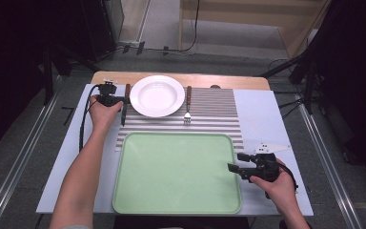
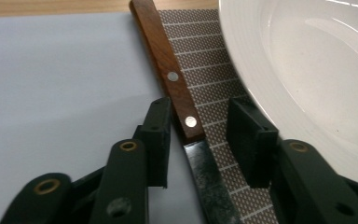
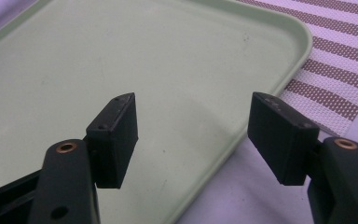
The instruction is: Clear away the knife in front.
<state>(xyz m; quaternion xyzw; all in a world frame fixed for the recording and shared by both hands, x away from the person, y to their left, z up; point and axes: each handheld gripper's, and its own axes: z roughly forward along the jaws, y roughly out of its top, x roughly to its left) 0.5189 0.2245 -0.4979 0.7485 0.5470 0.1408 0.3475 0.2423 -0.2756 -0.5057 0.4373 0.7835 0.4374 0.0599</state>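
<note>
Knife (image 2: 182, 109) sits just left of the plate (image 1: 157, 96) on the striped mat (image 2: 200, 70), your left gripper (image 2: 198, 135) open around its handle end. Drop lower and squeeze squarely on the wood so it won't twist. Right gripper (image 3: 193, 128) hangs wide open over the tray (image 3: 270, 28) edge, so keep it clear.

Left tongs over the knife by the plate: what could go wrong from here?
1. The left tongs straddle the knife where handle meets blade; closing there may pinch metal, so the knife could tip or slip.
2. One jaw sits right beside the white plate; closing or lifting may nudge it.
3. The right tongs are open over the green tray rim, and could bump it.
</note>
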